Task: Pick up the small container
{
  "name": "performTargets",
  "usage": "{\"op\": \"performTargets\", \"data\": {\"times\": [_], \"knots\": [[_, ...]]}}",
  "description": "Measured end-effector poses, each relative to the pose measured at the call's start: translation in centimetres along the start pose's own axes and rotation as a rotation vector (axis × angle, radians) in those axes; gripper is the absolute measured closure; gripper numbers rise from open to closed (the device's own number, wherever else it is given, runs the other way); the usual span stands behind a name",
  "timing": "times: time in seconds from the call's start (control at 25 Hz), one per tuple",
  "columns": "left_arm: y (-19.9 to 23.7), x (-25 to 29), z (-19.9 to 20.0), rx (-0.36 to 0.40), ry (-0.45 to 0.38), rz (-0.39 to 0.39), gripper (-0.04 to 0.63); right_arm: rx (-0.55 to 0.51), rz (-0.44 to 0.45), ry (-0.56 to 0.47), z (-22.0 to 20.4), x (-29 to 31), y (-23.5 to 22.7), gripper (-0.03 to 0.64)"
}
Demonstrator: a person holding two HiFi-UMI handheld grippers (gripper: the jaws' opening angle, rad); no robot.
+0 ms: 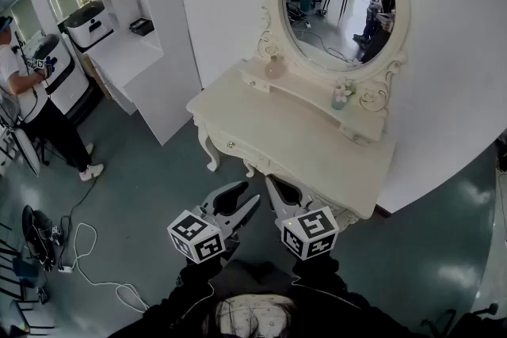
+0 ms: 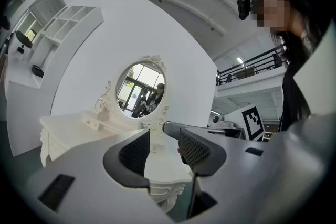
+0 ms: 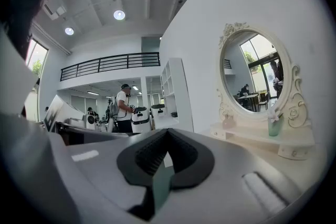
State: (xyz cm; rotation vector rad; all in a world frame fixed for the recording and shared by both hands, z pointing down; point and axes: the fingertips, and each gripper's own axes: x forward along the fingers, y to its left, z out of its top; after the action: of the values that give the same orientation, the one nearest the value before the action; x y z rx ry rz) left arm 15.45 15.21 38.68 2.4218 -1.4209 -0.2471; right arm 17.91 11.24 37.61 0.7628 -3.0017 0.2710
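A cream dressing table (image 1: pixel 269 134) with an oval mirror (image 1: pixel 342 0) stands against the wall ahead. On its raised back shelf are a small pinkish container (image 1: pixel 274 67) at the left and a small green vase with flowers (image 1: pixel 340 97) at the right. Both grippers hang level in front of the table's near edge, well short of the shelf. My left gripper (image 1: pixel 250 194) is open with nothing between its jaws (image 2: pixel 164 149). My right gripper (image 1: pixel 273 187) is shut and empty (image 3: pixel 167 136). The right gripper view shows the pinkish container (image 3: pixel 228 122) and the vase (image 3: pixel 273 124) far off.
A white shelf unit with a desk (image 1: pixel 127 28) stands at the left wall. A person (image 1: pixel 32 99) stands by white machines at the far left. Cables and a power strip (image 1: pixel 75 261) lie on the green floor.
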Motion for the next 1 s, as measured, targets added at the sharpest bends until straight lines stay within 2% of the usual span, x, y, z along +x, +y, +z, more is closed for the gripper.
{"op": "performTargets", "data": {"times": [1.0], "knots": [[-0.3, 5.4, -1.7, -0.028, -0.008, 0.042, 0.418, -0.015, 0.034, 0.008, -0.7, -1.0, -5.6, 0.607]]}}
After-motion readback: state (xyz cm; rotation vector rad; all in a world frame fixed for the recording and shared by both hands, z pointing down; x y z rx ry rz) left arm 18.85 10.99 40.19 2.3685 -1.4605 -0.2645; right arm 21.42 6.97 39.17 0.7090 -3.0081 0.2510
